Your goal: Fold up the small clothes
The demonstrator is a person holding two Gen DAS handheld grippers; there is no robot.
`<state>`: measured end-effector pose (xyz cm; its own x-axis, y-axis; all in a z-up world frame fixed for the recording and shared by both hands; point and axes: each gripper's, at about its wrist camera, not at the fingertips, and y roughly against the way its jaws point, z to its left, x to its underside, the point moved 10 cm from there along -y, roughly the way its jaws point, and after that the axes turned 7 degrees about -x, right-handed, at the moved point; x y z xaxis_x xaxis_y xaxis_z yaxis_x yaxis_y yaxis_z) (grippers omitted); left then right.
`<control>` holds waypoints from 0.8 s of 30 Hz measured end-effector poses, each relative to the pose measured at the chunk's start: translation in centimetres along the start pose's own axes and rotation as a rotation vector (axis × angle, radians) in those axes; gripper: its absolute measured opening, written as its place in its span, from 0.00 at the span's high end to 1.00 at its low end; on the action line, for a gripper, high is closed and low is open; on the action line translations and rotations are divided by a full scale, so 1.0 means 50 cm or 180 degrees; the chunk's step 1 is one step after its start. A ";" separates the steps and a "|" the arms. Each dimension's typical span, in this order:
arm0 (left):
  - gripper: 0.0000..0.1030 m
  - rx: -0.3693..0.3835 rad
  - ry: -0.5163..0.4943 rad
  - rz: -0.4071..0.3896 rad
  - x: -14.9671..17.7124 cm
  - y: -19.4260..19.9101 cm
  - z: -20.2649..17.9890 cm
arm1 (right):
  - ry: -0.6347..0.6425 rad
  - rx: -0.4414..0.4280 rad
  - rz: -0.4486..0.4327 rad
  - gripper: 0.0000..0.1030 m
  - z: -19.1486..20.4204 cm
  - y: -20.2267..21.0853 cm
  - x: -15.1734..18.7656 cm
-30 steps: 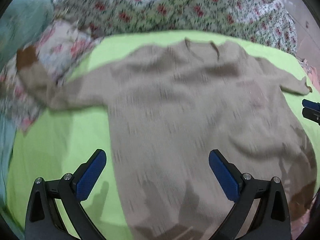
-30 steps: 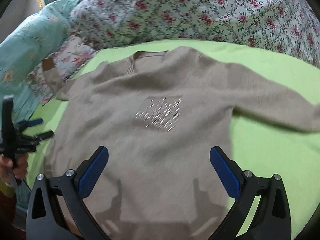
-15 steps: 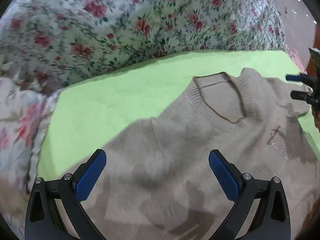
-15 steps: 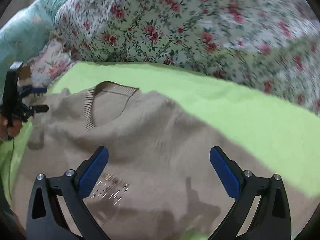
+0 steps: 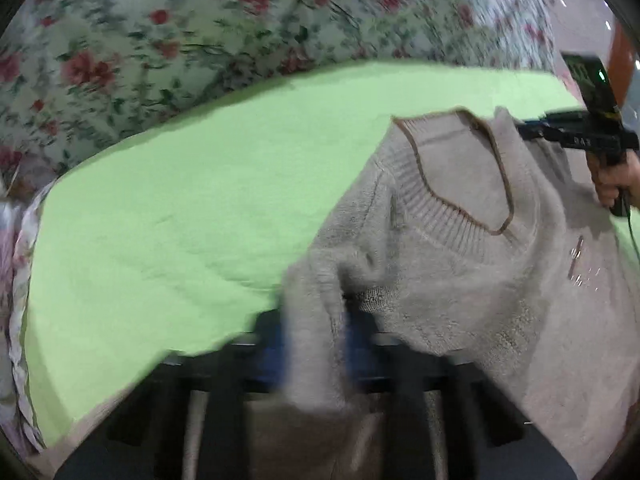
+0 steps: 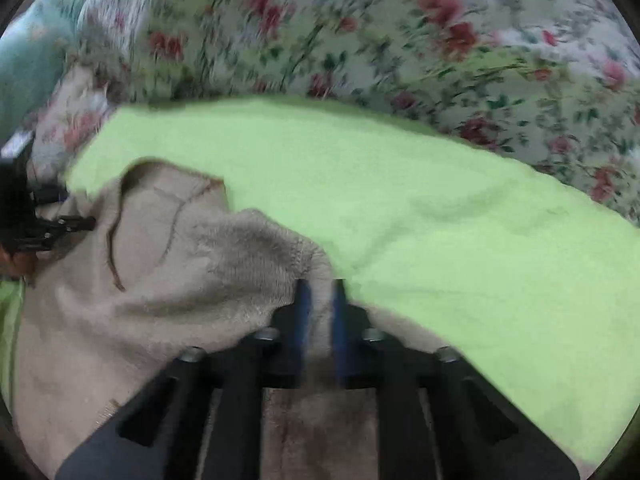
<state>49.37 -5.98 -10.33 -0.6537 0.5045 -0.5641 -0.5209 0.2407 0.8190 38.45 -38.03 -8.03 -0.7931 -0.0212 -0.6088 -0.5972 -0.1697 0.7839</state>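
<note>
Beige sweater point(image 5: 472, 264) lies on green blanket point(image 5: 180, 208); left gripper point(image 5: 316, 344) and right gripper point(image 6: 320, 312) pinch its shoulders either side of collar point(image 5: 452, 184), jaws closing on knit; should lift evenly, keeping both grips level

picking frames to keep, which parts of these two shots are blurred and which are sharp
Left wrist view: the left gripper and the sweater fold it pinches are smeared, the collar fairly crisp, the flowered cloth streaked. Right wrist view: the right gripper is softly blurred, the flowered cloth heavily streaked, the green cover soft. Both bend at the edges.
</note>
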 end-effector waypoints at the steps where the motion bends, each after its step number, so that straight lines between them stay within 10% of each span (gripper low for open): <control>1: 0.92 -0.0086 0.0098 -0.0079 -0.007 0.012 0.018 | -0.0039 0.0072 -0.0081 0.92 -0.007 0.017 -0.004; 6: 0.93 -0.0501 0.0490 -0.0215 -0.041 0.030 0.081 | -0.0179 0.0383 -0.0436 0.93 -0.032 0.079 -0.040; 10: 0.90 -0.0833 0.0663 -0.0013 -0.026 -0.031 0.100 | -0.0162 0.0748 -0.0214 0.93 -0.054 0.022 -0.016; 16: 0.53 -0.0867 0.1124 -0.0068 -0.030 -0.007 0.149 | -0.0492 0.0798 -0.0195 0.71 -0.068 0.019 -0.002; 24: 0.39 -0.0795 0.1470 -0.0376 0.020 0.143 0.154 | -0.0989 0.0794 -0.0657 0.55 -0.086 0.233 0.080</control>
<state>49.19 2.63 -4.23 -0.7267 0.0550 -0.6847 -0.6836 0.0407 0.7287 28.84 -44.33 -1.85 -0.6298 0.2918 -0.7198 -0.7272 0.1042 0.6785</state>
